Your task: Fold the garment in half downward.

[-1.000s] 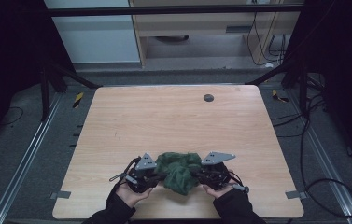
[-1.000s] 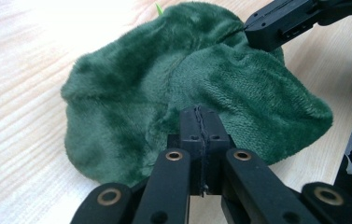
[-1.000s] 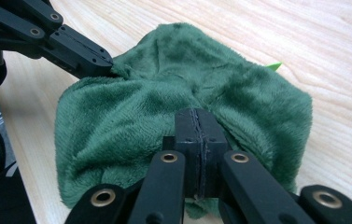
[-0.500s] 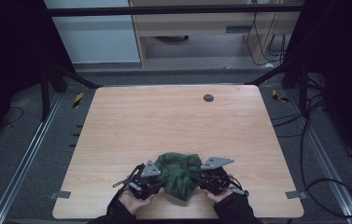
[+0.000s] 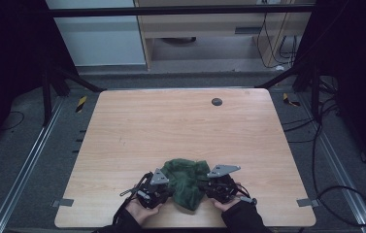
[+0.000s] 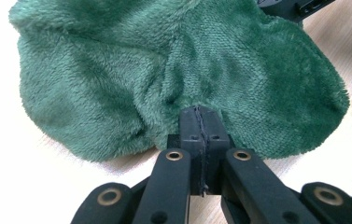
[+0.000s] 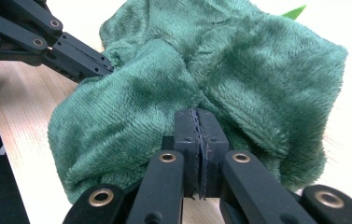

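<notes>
The counter is a light wood top with rounded corners. A crumpled green plush cloth lies on it near the front edge, about midway across. A small dark round disc sits near the far edge.

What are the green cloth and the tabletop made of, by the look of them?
Green cloth: soft plush or fleece, likely synthetic; short fuzzy pile, matte, bunches into rounded folds. Table: light wood-grain surface, probably laminate over board; smooth, with faint straight grain lines.

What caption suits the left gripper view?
Left tool shut on a bunched green fleece cloth on a wooden table.
</notes>
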A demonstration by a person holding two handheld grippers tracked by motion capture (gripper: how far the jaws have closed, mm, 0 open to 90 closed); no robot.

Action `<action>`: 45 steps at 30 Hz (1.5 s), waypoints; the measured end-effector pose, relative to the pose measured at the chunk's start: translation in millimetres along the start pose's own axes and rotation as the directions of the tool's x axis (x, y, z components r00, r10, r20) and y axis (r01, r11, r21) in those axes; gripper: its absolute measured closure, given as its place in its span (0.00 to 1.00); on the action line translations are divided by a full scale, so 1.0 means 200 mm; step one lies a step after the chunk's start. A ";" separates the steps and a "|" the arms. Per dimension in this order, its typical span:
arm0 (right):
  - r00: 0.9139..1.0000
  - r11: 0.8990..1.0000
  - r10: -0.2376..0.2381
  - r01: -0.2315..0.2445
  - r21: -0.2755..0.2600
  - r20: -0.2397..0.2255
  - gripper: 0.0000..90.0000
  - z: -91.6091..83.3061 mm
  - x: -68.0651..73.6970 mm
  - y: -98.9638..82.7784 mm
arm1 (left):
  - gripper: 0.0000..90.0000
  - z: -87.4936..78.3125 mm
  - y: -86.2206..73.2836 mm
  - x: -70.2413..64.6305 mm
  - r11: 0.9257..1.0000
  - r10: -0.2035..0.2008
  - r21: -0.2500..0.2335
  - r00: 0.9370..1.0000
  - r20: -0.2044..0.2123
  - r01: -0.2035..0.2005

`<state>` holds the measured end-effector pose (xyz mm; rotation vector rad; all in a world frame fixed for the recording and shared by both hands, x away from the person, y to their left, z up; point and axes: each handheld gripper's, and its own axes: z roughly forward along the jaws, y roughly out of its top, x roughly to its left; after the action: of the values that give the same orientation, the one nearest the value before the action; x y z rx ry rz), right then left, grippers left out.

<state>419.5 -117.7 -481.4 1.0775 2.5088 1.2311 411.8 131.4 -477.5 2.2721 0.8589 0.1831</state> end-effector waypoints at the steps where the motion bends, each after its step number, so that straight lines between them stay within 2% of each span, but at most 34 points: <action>1: 1.000 1.000 -0.001 0.001 -0.004 -0.001 0.98 0.00 0.00 0.00 | 1.00 -0.01 0.00 0.00 1.000 -0.003 -0.007 1.000 0.002 0.003; 5: 1.000 0.999 -0.005 0.005 -0.036 0.007 0.96 -0.03 0.00 0.02 | 1.00 -0.07 0.02 0.02 0.999 -0.015 -0.051 1.000 -0.011 0.014; 11: 0.999 0.994 0.019 -0.015 -0.104 0.045 0.94 -0.11 -0.04 0.04 | 0.97 -0.15 0.00 0.09 0.995 -0.058 -0.090 0.997 -0.052 0.053; 17: 0.995 0.991 0.042 -0.030 -0.130 0.094 0.89 -0.15 -0.10 0.03 | 0.93 -0.20 -0.02 0.18 0.989 -0.103 -0.116 0.990 -0.098 0.092; 21: 0.990 0.989 0.066 -0.048 -0.140 0.127 0.85 -0.18 -0.15 0.02 | 0.90 -0.22 -0.04 0.24 0.984 -0.139 -0.131 0.982 -0.129 0.122; 25: 0.981 0.988 0.089 -0.065 -0.142 0.174 0.78 -0.20 -0.19 0.01 | 0.83 -0.25 -0.07 0.30 0.981 -0.155 -0.143 0.976 -0.151 0.134; 28: 0.973 0.987 0.104 -0.075 -0.145 0.206 0.75 -0.22 -0.23 0.00 | 0.79 -0.26 -0.09 0.34 0.976 -0.177 -0.155 0.969 -0.174 0.150; 33: 0.960 0.986 0.121 -0.087 -0.141 0.251 0.69 -0.24 -0.29 -0.02 | 0.70 -0.29 -0.12 0.39 0.974 -0.186 -0.167 0.959 -0.216 0.151; 36: 0.953 0.985 0.144 -0.111 -0.136 0.267 0.64 -0.25 -0.31 -0.03 | 0.64 -0.30 -0.14 0.43 0.975 -0.188 -0.166 0.952 -0.243 0.150; 45: 0.928 0.980 0.178 -0.137 -0.146 0.327 0.43 -0.26 -0.39 -0.07 | 0.47 -0.32 -0.19 0.52 0.972 -0.208 -0.170 0.930 -0.303 0.162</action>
<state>447.6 -208.7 -470.8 1.3518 2.0994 1.1063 448.7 253.1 -465.6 2.0426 1.1834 0.5211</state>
